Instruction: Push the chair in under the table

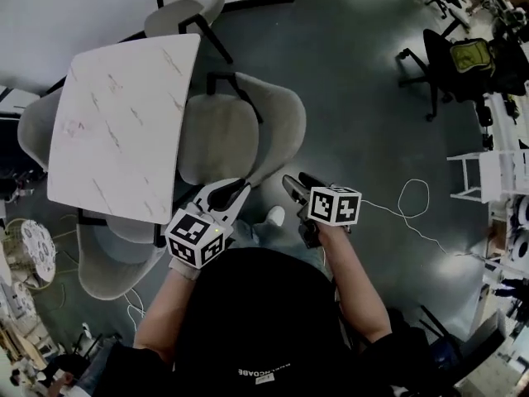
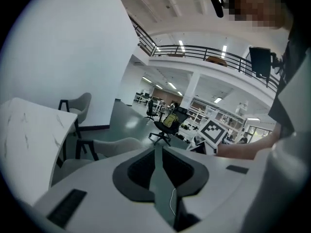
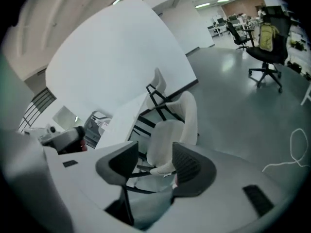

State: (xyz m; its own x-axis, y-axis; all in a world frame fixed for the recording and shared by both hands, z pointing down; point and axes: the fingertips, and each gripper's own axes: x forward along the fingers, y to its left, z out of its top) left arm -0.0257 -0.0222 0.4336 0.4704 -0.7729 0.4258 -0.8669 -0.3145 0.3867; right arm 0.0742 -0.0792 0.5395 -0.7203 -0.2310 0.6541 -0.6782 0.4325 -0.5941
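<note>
1. Carrying nothing in the left gripper (image 1: 235,190); jaws drawn nearly together, with only a thin slit of floor showing between the pads; probably set that way to offer a blunt front for pushing rather than a pinch.
2. Carrying nothing in the right gripper (image 1: 293,182) either; jaws spread, framing the chair (image 1: 248,126) in the gap but well short of it; no contact on either pad.
3. Holding both grippers side by side, close to the body and tilted down toward the chair's curved back; near its rim, not touching it; judged as lined up behind the backrest so that a shove would go straight toward the table (image 1: 124,114).
4. Finding the chair at the table's right-hand side in the head view, seat front at or just under the white marbled edge, backrest and most of the seat out in the open; hence judged not fully in.
5. Noting three other chairs (image 1: 116,259) round the table, useful as a guide to how deep to push.
6. Noting a loose cable (image 1: 413,213) on the floor to the right, well apart from the chair's path.
</note>
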